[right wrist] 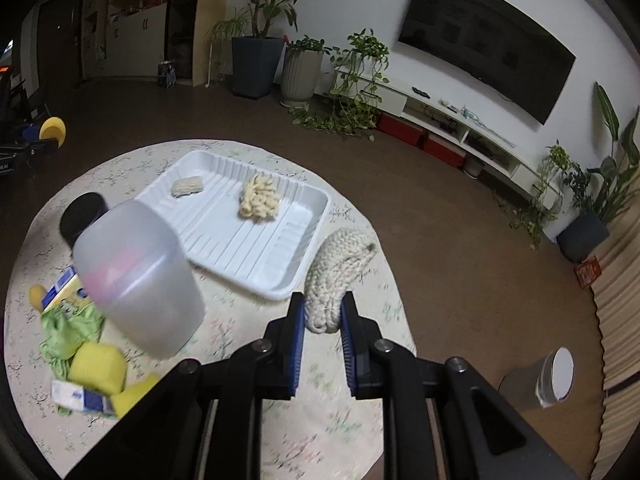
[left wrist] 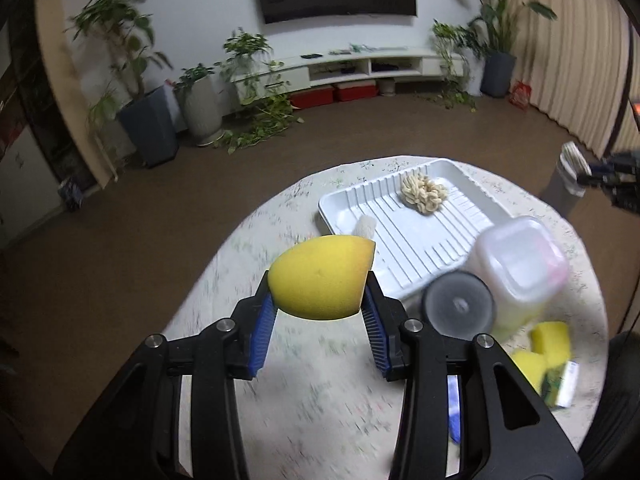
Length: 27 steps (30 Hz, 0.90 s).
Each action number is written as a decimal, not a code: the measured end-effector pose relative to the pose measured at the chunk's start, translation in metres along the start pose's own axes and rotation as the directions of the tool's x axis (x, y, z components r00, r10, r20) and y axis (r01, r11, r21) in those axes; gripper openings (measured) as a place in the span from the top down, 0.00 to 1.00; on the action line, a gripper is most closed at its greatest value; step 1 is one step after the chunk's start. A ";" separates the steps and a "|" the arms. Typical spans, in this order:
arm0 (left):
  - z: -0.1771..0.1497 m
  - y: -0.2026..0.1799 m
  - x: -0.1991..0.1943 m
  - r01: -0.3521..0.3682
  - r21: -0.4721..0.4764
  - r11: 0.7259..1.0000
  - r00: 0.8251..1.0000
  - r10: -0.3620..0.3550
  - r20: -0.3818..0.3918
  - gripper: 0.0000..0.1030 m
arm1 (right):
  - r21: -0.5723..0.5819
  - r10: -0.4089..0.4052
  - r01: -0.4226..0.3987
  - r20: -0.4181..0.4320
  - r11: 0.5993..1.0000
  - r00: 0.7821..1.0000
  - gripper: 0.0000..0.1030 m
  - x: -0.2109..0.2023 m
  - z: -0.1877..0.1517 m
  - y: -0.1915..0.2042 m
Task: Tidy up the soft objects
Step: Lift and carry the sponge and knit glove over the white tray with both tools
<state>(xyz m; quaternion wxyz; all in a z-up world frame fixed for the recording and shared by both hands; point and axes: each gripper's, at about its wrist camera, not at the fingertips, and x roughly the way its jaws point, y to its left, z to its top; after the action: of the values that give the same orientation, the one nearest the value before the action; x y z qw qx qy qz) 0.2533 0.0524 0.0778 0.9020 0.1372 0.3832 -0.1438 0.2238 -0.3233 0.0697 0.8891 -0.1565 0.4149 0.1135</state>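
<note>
Sponge (left wrist: 320, 278), yellow and egg-shaped, sits pinched in my left gripper (left wrist: 319, 312) at lower centre; only the right wrist view shows the knitted cream piece (right wrist: 336, 276) clamped in my right gripper (right wrist: 323, 322); both views show the white tray (right wrist: 280, 280) holding a pale yarn bundle (right wrist: 259, 198); the left view half hides a second cream piece there; round floral table (right wrist: 320, 420), brown floor, potted plants, wall television.

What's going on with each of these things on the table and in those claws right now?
Left gripper: shut on yellow sponge, lifted.
Right gripper: shut on knitted roll, lifted.
White tray: holds cream yarn bundle and small pad.
Translucent container: lid on.
</note>
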 end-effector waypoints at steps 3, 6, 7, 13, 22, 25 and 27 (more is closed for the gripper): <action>0.018 0.000 0.025 0.011 0.045 0.999 1.000 -0.011 -0.009 0.62 | -0.041 0.020 -0.020 -0.007 0.999 1.000 0.82 0.019 0.022 -0.005; 0.035 0.004 0.057 0.009 0.080 0.997 1.000 -0.006 -0.030 0.62 | -0.091 0.035 -0.037 -0.016 0.995 0.999 0.82 0.040 0.042 -0.005; 0.039 0.005 0.067 0.005 0.088 0.996 0.999 -0.002 -0.038 0.62 | -0.112 0.042 -0.044 -0.019 0.993 0.999 0.82 0.049 0.049 -0.004; 0.053 -0.006 0.127 0.087 0.171 0.981 0.992 -0.070 -0.101 0.62 | -0.188 0.098 -0.107 -0.056 0.976 0.994 0.82 0.099 0.076 -0.001; 0.058 -0.037 0.181 0.220 0.270 0.938 0.971 -0.184 -0.152 0.61 | -0.261 0.161 -0.196 -0.150 0.945 0.975 0.82 0.162 0.074 0.026; 0.057 -0.052 0.193 0.249 0.319 0.915 0.963 -0.200 -0.179 0.61 | -0.265 0.165 -0.206 -0.171 0.942 0.971 0.82 0.176 0.070 0.031; 0.057 -0.059 0.198 0.272 0.338 0.901 0.957 -0.218 -0.190 0.61 | -0.266 0.165 -0.210 -0.180 0.941 0.970 0.82 0.182 0.068 0.033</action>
<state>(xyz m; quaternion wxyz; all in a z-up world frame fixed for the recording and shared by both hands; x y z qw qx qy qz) 0.4001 -0.0529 -0.0370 0.8051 0.2612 0.4302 -0.3138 0.3752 -0.2547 -0.0357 0.8078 -0.2499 0.4752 0.2434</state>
